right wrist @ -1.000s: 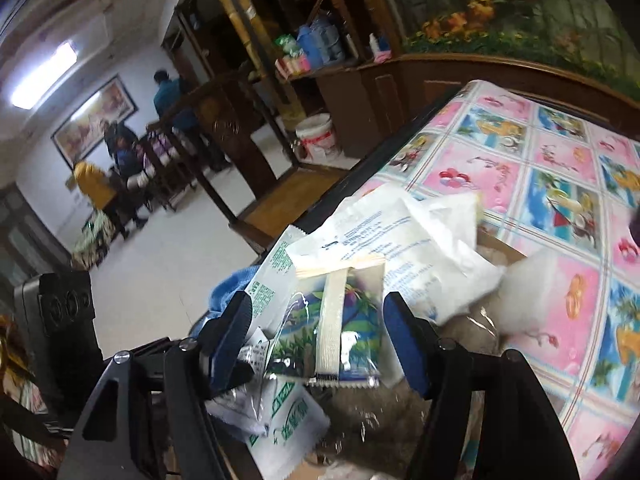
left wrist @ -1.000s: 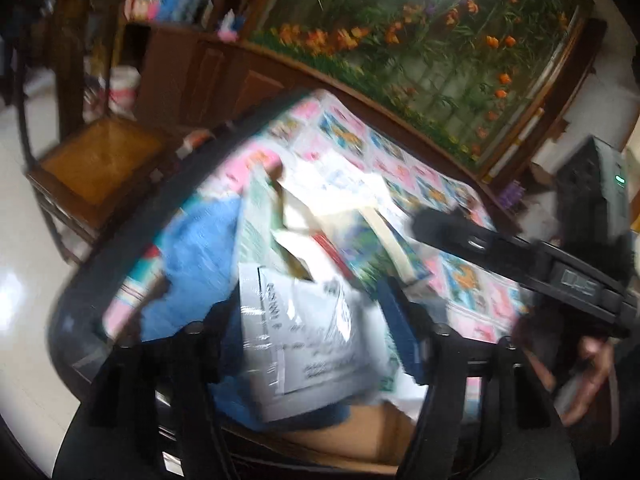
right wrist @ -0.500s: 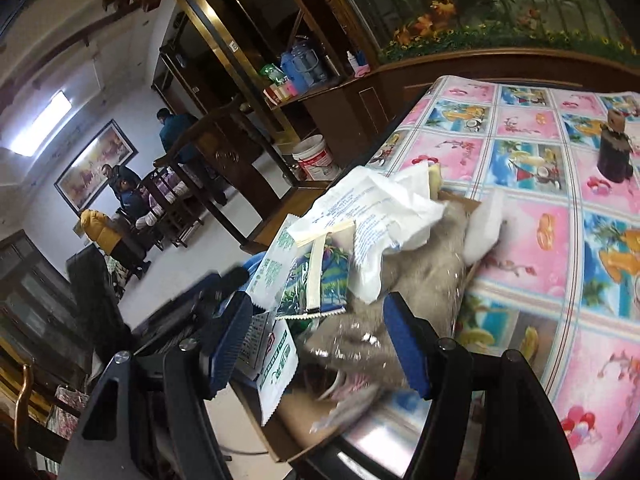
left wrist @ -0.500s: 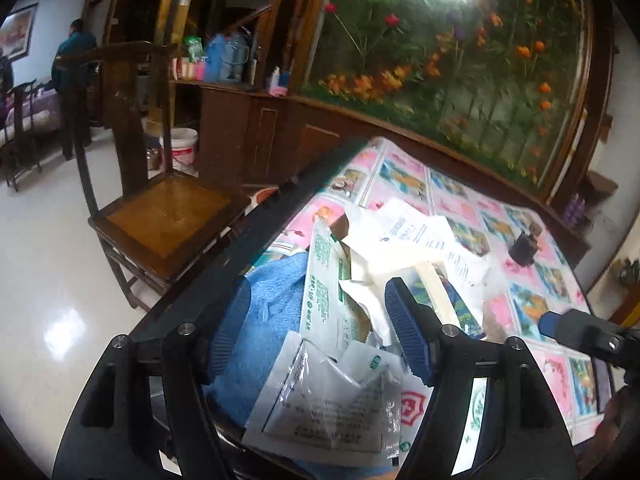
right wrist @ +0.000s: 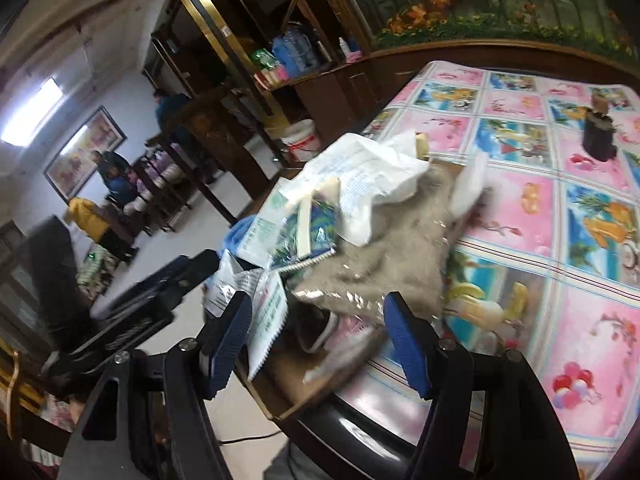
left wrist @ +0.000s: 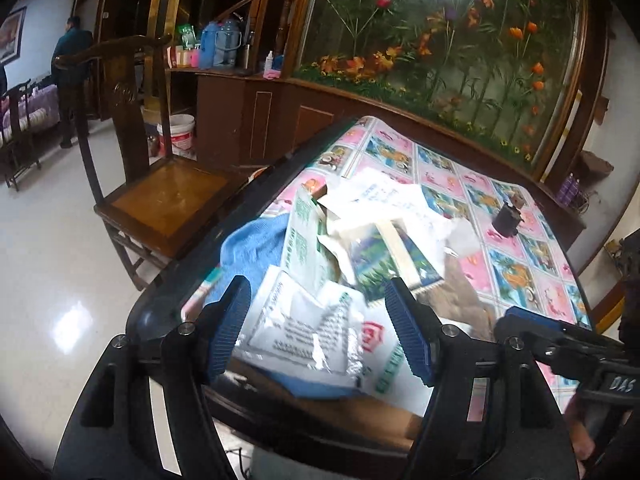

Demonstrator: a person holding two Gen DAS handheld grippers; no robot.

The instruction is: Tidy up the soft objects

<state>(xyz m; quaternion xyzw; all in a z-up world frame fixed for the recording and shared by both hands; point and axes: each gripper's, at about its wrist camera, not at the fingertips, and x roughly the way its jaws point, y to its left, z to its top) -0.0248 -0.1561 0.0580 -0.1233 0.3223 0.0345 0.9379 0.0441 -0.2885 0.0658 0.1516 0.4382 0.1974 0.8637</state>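
Observation:
A heap of soft packets fills a cardboard box [left wrist: 360, 416] at the table's near edge. In it lie a blue towel [left wrist: 256, 248], a white-and-green packet [left wrist: 304, 240], a clear printed sachet [left wrist: 296, 324], a colourful packet [left wrist: 388, 264] and a crumpled white bag [left wrist: 384, 196]. My left gripper [left wrist: 316, 292] hovers open over the sachet, touching nothing. My right gripper [right wrist: 318, 304] is open too, just short of a grey fuzzy item in a clear bag [right wrist: 380, 268]. Each gripper shows in the other's view: the right gripper [left wrist: 560, 344] and the left gripper [right wrist: 160, 288].
A pink and blue patterned cloth [right wrist: 560, 240] covers the table, and a small dark bottle [right wrist: 598, 136] stands far back on it. A wooden chair [left wrist: 160, 196] and a white bucket [left wrist: 178, 136] stand left of the table. People are in the far room.
My left gripper has pulled back and up from the heap, which now looks smaller. My right gripper has slid right, from the colourful packet to the grey bagged item.

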